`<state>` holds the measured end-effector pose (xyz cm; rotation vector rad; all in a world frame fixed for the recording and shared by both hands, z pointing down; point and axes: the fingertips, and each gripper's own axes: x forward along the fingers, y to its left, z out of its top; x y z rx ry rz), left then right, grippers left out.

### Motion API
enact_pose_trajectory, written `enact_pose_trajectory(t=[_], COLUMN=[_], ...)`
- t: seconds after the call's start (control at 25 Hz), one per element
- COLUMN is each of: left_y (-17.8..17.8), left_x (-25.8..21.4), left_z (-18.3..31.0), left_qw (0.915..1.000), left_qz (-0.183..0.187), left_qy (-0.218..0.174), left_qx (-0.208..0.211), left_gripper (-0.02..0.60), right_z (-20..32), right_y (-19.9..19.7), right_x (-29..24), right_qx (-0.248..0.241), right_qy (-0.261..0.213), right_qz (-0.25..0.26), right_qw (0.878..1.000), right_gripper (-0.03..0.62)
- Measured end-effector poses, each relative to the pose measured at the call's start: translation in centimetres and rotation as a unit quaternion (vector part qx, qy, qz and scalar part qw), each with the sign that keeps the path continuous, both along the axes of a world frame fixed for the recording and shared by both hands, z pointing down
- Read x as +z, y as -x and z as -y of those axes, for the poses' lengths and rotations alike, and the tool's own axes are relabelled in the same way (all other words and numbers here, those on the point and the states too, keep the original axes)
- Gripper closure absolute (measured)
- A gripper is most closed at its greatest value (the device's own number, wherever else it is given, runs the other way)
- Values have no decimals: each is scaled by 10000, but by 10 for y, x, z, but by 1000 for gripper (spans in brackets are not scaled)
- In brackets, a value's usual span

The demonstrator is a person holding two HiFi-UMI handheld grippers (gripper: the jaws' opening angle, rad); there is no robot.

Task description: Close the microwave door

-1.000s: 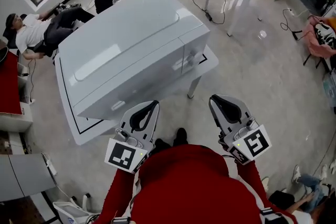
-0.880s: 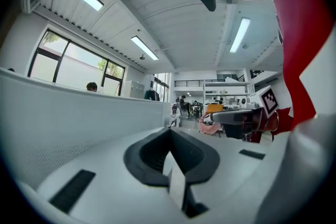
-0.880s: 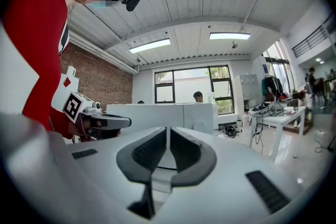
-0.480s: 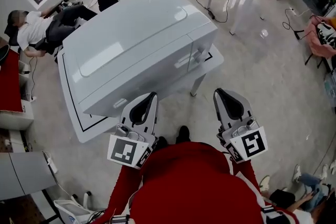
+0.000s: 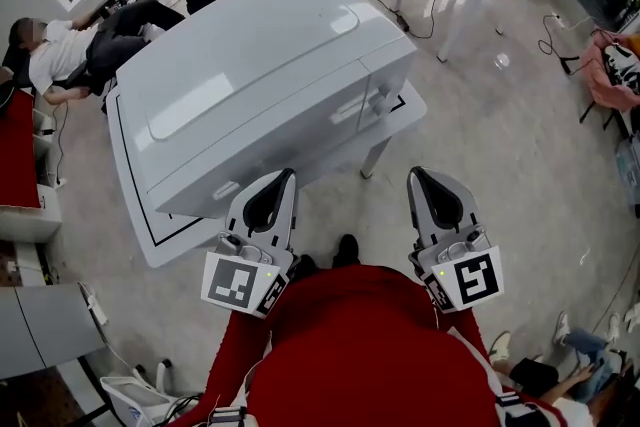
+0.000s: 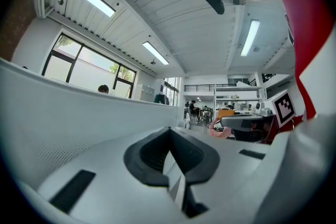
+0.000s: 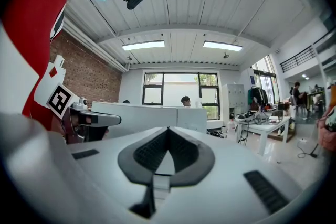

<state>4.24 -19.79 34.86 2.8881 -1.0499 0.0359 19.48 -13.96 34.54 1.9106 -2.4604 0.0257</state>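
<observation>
Microwave point(image 5: 260, 85) upper centre of head view, on white counter point(image 5: 135, 240), door flush with body. Left tongs point(image 5: 281, 178) lower centre-left, clenched, empty, tips just beside microwave's front face; contact unclear. Right tongs point(image 5: 421, 177) lower centre-right, just finished clenching on nothing, over floor point(image 5: 500, 165), apart from microwave.

One microwave point(image 5: 260, 75), two hand-held grippers point(image 5: 286, 175) point(image 5: 416, 175)
</observation>
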Motion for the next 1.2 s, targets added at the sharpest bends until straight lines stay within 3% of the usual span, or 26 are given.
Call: enact_pose_trajectory(t=[1.2], left_y=[-12], left_x=[3], left_z=[-3], left_qw=[10000], left_qz=[28], left_qy=[80], left_qx=[43], left_gripper=[574], right_z=[-5], right_y=[-12], right_x=[7], right_qx=[220], right_qy=[162], right_qz=[72], right_qw=[9996], right_gripper=[582])
